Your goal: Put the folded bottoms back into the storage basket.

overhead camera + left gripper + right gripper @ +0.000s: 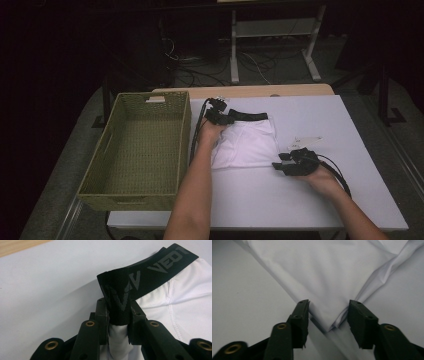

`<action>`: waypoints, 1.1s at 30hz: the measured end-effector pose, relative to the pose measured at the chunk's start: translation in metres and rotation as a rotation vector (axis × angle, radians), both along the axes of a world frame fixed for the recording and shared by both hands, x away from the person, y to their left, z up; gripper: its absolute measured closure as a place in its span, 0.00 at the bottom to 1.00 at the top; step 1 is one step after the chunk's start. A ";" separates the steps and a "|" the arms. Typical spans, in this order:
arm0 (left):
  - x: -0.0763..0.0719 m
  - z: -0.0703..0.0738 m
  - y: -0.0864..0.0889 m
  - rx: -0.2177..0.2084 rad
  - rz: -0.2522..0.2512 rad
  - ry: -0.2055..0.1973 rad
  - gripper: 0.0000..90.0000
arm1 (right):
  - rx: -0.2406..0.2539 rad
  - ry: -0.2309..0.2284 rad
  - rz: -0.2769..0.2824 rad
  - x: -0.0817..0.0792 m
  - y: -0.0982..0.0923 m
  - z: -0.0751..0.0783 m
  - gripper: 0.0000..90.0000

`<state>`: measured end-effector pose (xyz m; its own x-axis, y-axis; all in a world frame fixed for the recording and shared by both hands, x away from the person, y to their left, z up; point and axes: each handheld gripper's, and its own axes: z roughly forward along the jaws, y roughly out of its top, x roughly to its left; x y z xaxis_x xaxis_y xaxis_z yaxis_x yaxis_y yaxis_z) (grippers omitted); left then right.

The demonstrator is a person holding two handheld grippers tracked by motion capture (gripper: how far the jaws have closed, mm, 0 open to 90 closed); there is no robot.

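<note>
- The white shorts [245, 145] lie flat on the worktop [300, 195], between the two claws, beside the woven basket [135, 150].
- The left claw [119, 312] pinches the black waistband [150, 272]; this thick elastic gives a firm hold.
- The right claw [328, 315] stands half open around the hem corner [329, 325], not pressing it.
- The cloth is light, soft and slippery; take hold at both ends.

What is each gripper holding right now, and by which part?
The left gripper pinches the white shorts by their black waistband. The right gripper straddles a bottom corner, not yet clamped.
</note>
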<state>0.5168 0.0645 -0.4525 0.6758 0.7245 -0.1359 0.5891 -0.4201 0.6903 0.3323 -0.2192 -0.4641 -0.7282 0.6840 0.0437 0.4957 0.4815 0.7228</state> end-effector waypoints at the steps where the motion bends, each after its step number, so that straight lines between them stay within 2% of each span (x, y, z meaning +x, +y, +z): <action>1: 0.000 0.000 0.000 0.000 0.001 0.000 0.82 | -0.009 -0.007 -0.001 0.000 0.001 0.000 0.63; 8: -0.001 0.000 -0.001 0.005 0.002 -0.003 0.82 | -0.028 -0.016 0.008 0.000 0.002 0.001 0.86; 11: -0.001 0.000 -0.001 0.005 0.001 -0.006 0.83 | -0.029 -0.019 0.011 0.000 0.003 0.001 0.92; 16: -0.001 0.001 -0.001 0.009 0.002 -0.008 0.84 | -0.028 -0.015 0.016 0.001 0.002 0.002 0.94; 27: -0.002 0.003 0.000 -0.012 0.015 0.002 0.88 | -0.024 -0.004 0.024 0.002 0.002 0.004 0.95; 33: -0.005 0.010 -0.003 -0.008 0.001 -0.010 0.88 | 0.009 -0.014 0.028 0.001 0.000 0.010 0.95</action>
<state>0.5118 0.0619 -0.4429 0.6764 0.7241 -0.1352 0.5827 -0.4137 0.6996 0.3335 -0.2194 -0.4537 -0.7476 0.6630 0.0399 0.4721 0.4882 0.7341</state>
